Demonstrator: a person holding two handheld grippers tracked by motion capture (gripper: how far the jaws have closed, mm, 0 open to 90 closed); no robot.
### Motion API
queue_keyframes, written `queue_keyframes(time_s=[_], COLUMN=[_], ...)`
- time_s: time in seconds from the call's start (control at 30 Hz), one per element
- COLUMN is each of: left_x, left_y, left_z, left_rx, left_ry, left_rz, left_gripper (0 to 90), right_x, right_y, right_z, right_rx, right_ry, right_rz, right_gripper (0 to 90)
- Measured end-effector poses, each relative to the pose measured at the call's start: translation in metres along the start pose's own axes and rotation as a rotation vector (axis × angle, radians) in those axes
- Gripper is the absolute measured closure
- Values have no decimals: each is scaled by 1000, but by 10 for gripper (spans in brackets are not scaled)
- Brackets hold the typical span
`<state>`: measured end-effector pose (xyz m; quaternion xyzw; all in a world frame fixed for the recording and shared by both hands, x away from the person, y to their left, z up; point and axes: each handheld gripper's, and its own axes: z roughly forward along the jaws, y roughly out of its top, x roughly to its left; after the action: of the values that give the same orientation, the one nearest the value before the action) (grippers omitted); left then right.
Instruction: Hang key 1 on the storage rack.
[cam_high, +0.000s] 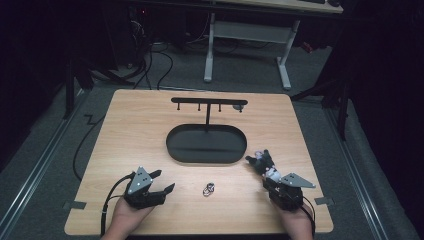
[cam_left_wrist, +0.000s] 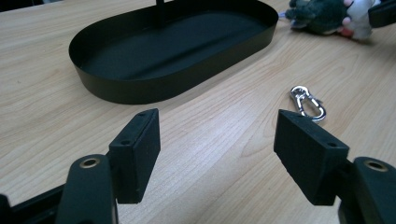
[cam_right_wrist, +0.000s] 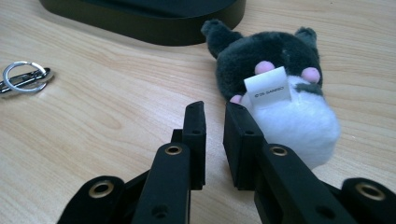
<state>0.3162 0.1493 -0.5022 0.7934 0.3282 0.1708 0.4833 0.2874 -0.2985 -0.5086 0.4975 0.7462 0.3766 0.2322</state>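
A small grey and white plush toy (cam_high: 262, 162) lies on the wooden table just right of a black oval tray (cam_high: 172, 145). My right gripper (cam_high: 269, 179) sits right behind the plush toy (cam_right_wrist: 280, 102). In the right gripper view its jaws (cam_right_wrist: 215, 109) stand a narrow gap apart with nothing between them, and the toy lies against the outside of the right one. A silver key-ring clip (cam_high: 208, 189) rests between my two hands. My left gripper (cam_high: 165, 181) hovers left of the silver clip (cam_left_wrist: 307, 103), its jaws (cam_left_wrist: 217, 123) wide open and empty.
A thin T-shaped stand with small pegs (cam_high: 207, 102) rises from the tray's far side. The tray wall (cam_left_wrist: 140, 88) is low. Bare wood surrounds the clip (cam_right_wrist: 23, 77). The table's front edge is close under both hands.
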Motion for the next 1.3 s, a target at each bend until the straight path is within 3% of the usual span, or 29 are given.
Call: queue_keyframes(time_s=[0.2, 0.33, 0.5, 0.63, 0.83, 1.0, 1.13, 1.3], left_x=[1, 1, 5, 2, 0, -5, -8, -7], left_y=[-6, -5, -11, -18, -15, -15, -14, -13], left_z=[-10, -13, -12, -9, -6, -7, -11, -13], left_rx=[41, -3, -23, -13, -18, -16, -25, -34], left_ry=[-7, -5, -2, -38, -34, -46, -45, -41], left_rz=[-19, -24, -24, -10, 25, 50, 63, 58], left_gripper=[312, 291, 305, 309, 309, 309, 309, 309], right_x=[0, -2, -6, -8, -3, -8, -14, -17], right_y=[-4, -7, -7, -8, -5, 0, 2, 5], right_z=[-6, -12, -23, -24, -24, -25, -28, -28], right_rx=[8, 29, 40, 76, 124, 210, 256, 292], right_ry=[37, 39, 12, 14, -2, 2, 0, -14], right_rz=[4, 49, 49, 90, 67, 80, 96, 73], right_gripper=[749, 743, 692, 653, 574, 430, 387, 376])
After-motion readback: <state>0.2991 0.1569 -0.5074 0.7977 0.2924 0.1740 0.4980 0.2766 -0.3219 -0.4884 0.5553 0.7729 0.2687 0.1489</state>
